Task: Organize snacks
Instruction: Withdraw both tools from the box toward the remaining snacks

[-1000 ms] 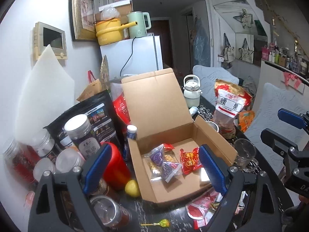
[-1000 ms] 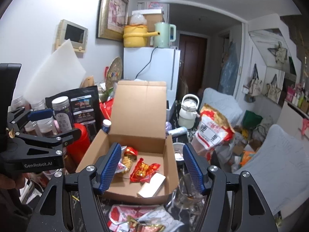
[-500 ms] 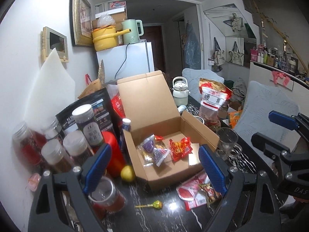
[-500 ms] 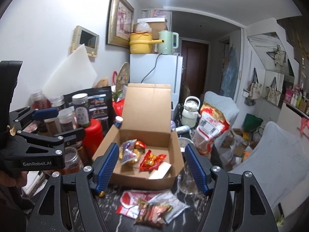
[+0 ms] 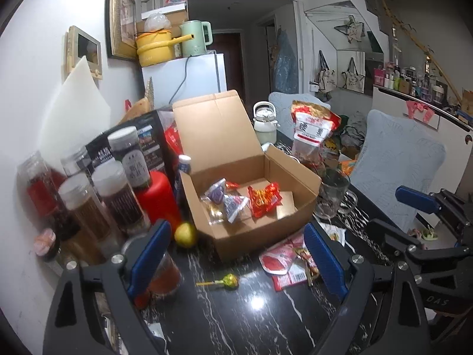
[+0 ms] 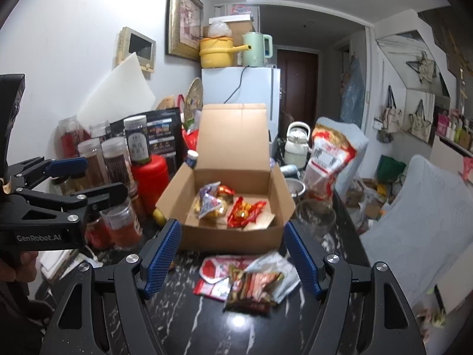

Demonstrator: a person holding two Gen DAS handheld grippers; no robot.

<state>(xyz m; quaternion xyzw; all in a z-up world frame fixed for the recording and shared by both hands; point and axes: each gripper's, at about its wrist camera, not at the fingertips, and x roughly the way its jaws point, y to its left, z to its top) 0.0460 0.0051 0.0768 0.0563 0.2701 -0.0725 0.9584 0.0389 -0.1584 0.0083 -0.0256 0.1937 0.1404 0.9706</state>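
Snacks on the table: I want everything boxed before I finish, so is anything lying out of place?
Yes. A heap of snack packets lies loose on the black table in front of the open cardboard box, and a lollipop lies alone nearby. Both tools, left and right, are open and empty.

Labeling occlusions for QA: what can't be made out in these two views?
- Snack packets in front of the box: motion-blurred in the right wrist view, print unreadable.
- Same packets: partly behind a left gripper finger in the left wrist view.
- Jars: contents unclear, labels too small.
- Box floor near its front wall: hidden.
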